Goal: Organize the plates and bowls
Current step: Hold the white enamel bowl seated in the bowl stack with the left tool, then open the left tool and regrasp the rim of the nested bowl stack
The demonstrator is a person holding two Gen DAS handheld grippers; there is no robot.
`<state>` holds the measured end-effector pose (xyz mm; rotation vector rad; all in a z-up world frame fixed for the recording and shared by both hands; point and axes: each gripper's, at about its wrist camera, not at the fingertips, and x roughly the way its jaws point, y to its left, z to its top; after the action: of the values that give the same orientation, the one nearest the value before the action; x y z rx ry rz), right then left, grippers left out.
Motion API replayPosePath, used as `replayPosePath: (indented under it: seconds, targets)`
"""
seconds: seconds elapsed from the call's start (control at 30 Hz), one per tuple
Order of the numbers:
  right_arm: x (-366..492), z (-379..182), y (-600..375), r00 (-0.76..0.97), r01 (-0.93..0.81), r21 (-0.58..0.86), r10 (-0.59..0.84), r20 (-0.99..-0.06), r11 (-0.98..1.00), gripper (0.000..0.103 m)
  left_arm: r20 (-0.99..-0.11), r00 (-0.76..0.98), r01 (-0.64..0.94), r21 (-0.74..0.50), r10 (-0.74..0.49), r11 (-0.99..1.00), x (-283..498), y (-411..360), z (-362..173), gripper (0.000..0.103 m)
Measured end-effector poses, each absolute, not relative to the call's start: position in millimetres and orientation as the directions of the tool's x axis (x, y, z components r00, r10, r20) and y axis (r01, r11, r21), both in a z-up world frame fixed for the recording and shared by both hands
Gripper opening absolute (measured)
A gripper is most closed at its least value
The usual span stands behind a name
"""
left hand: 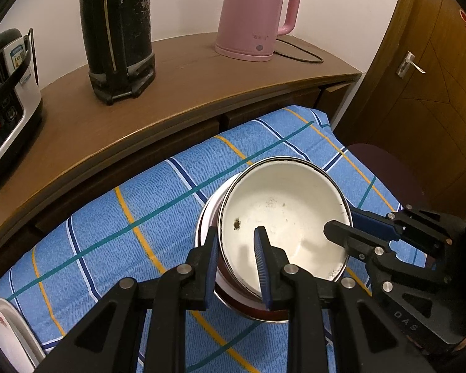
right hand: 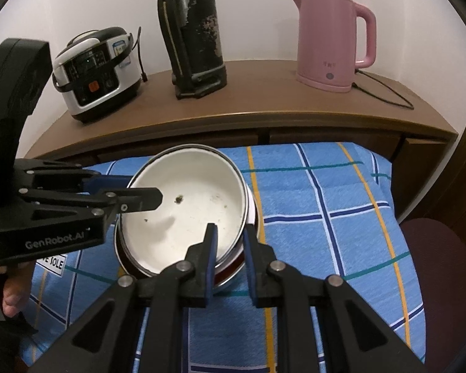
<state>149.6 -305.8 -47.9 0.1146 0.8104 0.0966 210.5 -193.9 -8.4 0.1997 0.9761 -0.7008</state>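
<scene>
Left gripper [left hand: 237,265] and right gripper [right hand: 230,256] each clamped opposite rims of white bowl [left hand: 282,214] (tilted, nested on stack), sharing its weight for level seating.

Beyond the tongs, a brown wooden desk [right hand: 264,118] carries a pink electric kettle [right hand: 329,40] with its black cord [right hand: 385,93], a worn black flask [right hand: 192,31] and a white-and-black cooker [right hand: 96,71]. Beneath the tongs lies a blue checked cloth [right hand: 326,217]. A wooden door [left hand: 419,77] stands right of them.

Each black hand-held gripper [left hand: 237,267] [right hand: 230,259] has blue ribbed pads, silver rivets and white lettering on its body.
</scene>
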Motion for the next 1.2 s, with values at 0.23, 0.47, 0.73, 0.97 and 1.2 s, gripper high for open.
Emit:
replayPosePath:
  seconds: [0.23,0.47,0.73,0.97,1.2]
  targets:
    - [149,-46,-307,0.693,-0.029,0.112,0.101,-0.714,0.993,0.018,-0.820,0.354,0.629,-0.148,-0.451,0.763,211,-194,-8,0.026]
    - [147,-41,-318,0.714,-0.006,0.130,0.095,-0.693,0.992,0.048,-0.812,0.359,0.638,-0.146,-0.460,0.756,208,-195,1,0.055]
    - [149,-46,-323,0.703,-0.002,0.178,0.128,-0.699,0.984,0.048,-0.807,0.378,0.616,-0.146,-0.453,0.774,215,-188,2,0.068]
    - [155,-58,-324,0.675,0.003,0.223,0.163,-0.720,0.975,0.045,-0.851,0.292,0.590,-0.199,-0.437,0.782,223,-193,-23,0.068]
    - [164,-72,-325,0.651,0.013,0.274,0.200,-0.732,0.962,0.024,-0.870,0.272,0.600,-0.182,-0.412,0.779,220,-199,-38,0.053]
